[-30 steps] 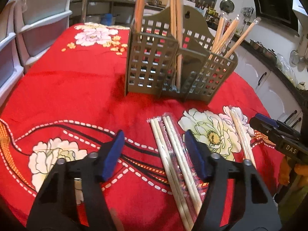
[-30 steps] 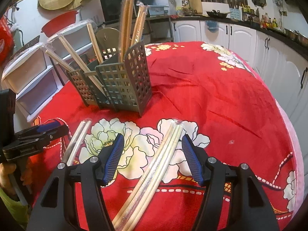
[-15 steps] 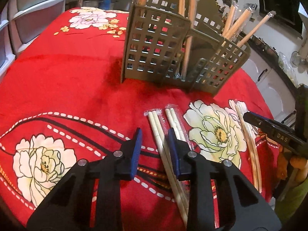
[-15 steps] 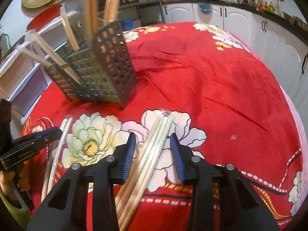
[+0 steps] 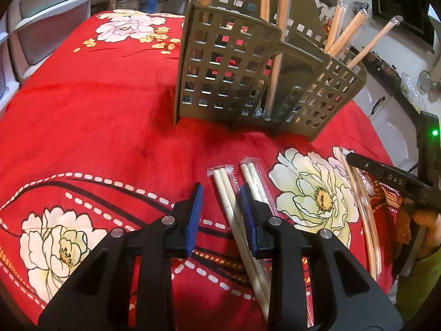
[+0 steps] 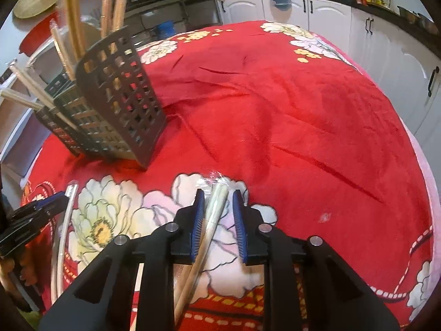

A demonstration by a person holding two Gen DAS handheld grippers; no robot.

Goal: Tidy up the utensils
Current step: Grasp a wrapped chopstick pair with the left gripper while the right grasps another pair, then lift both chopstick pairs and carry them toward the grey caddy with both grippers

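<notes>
An olive lattice utensil holder (image 5: pixel 228 69) (image 6: pixel 121 96) stands on the red floral cloth with several chopsticks upright in it. Two wrapped pale chopstick pairs lie in front of it. My left gripper (image 5: pixel 222 215) straddles the left pair (image 5: pixel 224 186); red cloth shows between its left pad and the sticks, and its right pad covers part of the second pair (image 5: pixel 255 178). My right gripper (image 6: pixel 219 215) is closing around another wrapped pair (image 6: pixel 217 201), with a gap still at the right pad. The same pair (image 5: pixel 361 207) shows under the right gripper's finger (image 5: pixel 386 172).
The red tablecloth (image 5: pixel 96 110) covers a round table whose edge curves down on the right (image 6: pixel 421 165). Plastic drawers (image 5: pixel 41 13) stand beyond the far left side, white kitchen cabinets (image 6: pixel 386 55) beyond the right. A hand in a green sleeve (image 5: pixel 421 220) holds the right gripper.
Both grippers have come down and forward over their chopstick pairs, and both sets of jaws have narrowed from wide to close around the sticks. The right one also rolled slightly.
</notes>
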